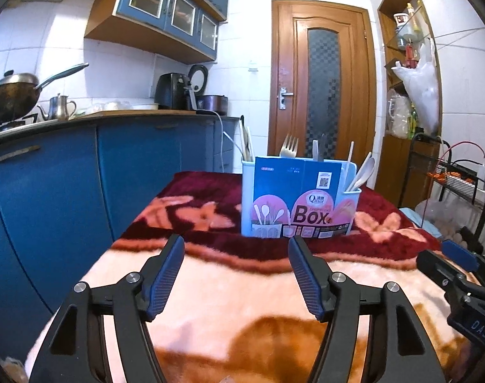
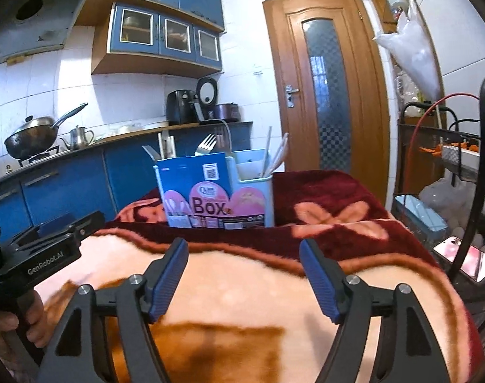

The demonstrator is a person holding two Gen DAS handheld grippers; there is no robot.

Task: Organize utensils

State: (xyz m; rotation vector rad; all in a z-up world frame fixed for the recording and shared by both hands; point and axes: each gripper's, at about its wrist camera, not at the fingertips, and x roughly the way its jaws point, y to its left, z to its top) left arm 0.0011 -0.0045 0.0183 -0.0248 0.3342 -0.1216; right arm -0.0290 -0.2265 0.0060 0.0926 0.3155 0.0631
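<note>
- Utensil box (image 1: 298, 198): pale blue plastic caddy w/ printed card sleeve, upright at far end of table (image 1: 210, 303), on the dark red part of the plush blanket (image 2: 338, 210).
- Already in it: metal fork (image 1: 289, 146), white spoon (image 1: 365, 169), chopsticks (image 1: 246, 143), split over compartments. No loose utensils visible on the blanket.
- Handling (judgement): box light, rigid, prob. tips easily on soft pile; card sleeve may slip. Best hold = plastic rim or side wall, not the sleeve. Utensils stiff; metal fork slick, so pinch the handles mid-shaft.
- Left tongs (image 1: 236, 271): apart, nothing between. Box straight ahead beyond the tips, not touching.
- Right tongs (image 2: 244, 274): apart, empty. Box ahead, slightly left of centre, clear gap.
- Both tongs low over the pale front part of the blanket, side by side; a hand (image 2: 22, 322) grips the left handle.
</note>
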